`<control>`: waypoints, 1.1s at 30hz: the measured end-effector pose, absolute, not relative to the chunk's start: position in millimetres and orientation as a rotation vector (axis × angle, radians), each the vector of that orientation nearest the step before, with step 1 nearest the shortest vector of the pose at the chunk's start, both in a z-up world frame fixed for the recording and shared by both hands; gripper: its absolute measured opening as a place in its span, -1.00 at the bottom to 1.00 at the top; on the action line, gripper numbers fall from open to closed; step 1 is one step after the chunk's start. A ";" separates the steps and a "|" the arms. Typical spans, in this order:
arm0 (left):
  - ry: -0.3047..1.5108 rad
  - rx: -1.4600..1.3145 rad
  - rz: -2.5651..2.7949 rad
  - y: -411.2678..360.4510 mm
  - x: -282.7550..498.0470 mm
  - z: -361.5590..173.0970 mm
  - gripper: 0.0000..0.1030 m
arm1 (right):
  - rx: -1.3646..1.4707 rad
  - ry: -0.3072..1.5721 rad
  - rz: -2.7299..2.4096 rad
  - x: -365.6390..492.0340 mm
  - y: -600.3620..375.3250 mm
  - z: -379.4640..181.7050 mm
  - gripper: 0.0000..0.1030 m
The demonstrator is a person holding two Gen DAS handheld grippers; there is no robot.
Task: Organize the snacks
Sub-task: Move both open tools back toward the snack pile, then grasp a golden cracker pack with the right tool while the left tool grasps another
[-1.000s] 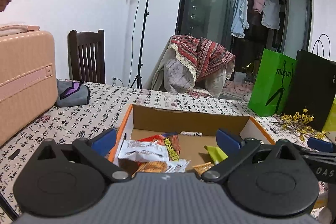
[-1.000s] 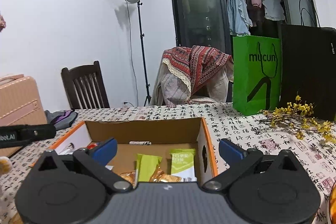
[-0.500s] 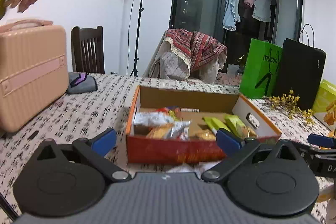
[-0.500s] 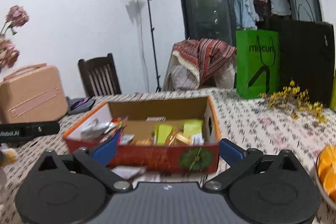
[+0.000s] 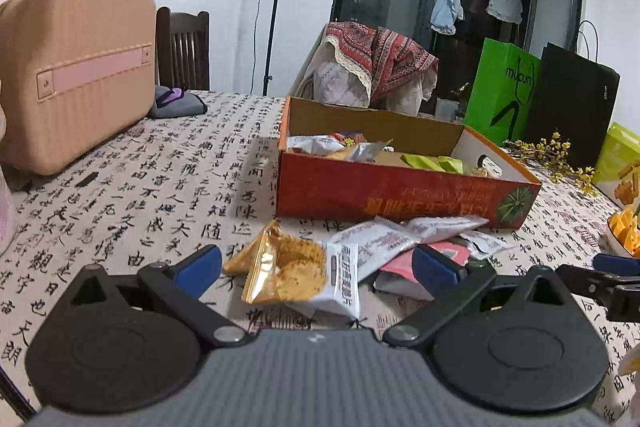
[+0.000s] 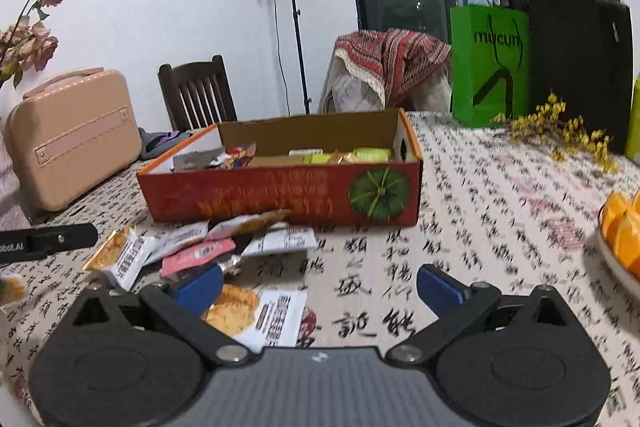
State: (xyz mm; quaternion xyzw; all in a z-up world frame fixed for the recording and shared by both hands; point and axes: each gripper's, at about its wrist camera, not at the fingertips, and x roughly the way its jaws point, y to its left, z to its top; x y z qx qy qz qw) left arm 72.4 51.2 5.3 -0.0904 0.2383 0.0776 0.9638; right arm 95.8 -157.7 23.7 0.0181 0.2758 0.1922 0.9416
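Left gripper (image 5: 316, 265) spread wide, empty, low over gold cracker packet (image 5: 286, 269) on calligraphy tablecloth (image 5: 132, 187). Right gripper (image 6: 320, 285) also wide, empty, white-label packet (image 6: 264, 315) by left fingertip. Loose snack pile (image 6: 224, 243) just before red cardboard box (image 6: 280, 195), more packets inside. Orange slices plate (image 6: 622, 239) far right.

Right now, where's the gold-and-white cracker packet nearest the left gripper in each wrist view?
Left wrist: gold-and-white cracker packet lies bottom centre, between the open fingers.
Right wrist: same packet sits at left, by the left gripper's black tip.
Shared landmark: red cardboard snack box, just behind the loose packets.
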 end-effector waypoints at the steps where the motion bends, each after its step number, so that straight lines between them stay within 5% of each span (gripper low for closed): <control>1: 0.480 -0.182 0.156 51.2 71.6 5.5 1.00 | 0.045 0.571 0.404 96.8 -157.5 22.5 1.00; 33: 0.534 -0.221 0.197 72.7 58.7 -11.9 1.00 | -0.141 0.737 0.446 109.6 -77.9 -10.0 0.92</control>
